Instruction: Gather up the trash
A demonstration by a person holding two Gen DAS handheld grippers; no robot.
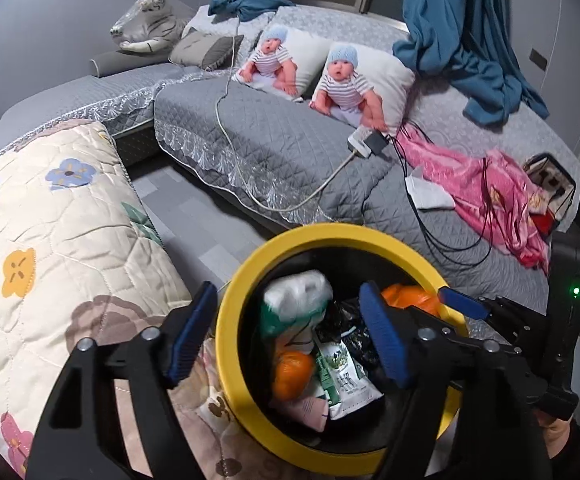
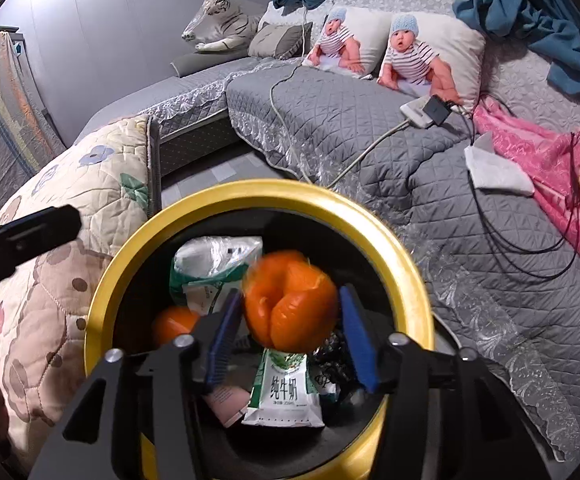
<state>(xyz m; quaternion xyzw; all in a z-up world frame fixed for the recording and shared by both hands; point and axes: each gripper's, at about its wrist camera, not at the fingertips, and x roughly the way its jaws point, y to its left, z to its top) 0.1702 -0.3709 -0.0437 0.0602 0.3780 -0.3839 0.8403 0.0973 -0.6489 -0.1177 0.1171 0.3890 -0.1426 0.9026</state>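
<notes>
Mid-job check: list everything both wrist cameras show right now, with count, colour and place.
Bin: 1, yellow rim, black inside, below both grippers.
Orange peel: 1, blurred, between right fingers, over bin.
Orange piece: 1, in bin, left.
Milk carton: 1, green-white, in bin.
Plastic bag: 1, white-green, in bin.
Baby pillows: 2, sofa back.
Toy tiger: 1, white, far corner.
Pink cloth: 1, sofa right.
Left gripper: open.
Right gripper: open.

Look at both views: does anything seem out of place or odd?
Yes. An orange peel hangs blurred between the right claw's open fingers above the bin, touching neither, apparently mid-drop. On the sofa, a tissue lies loose.
</notes>
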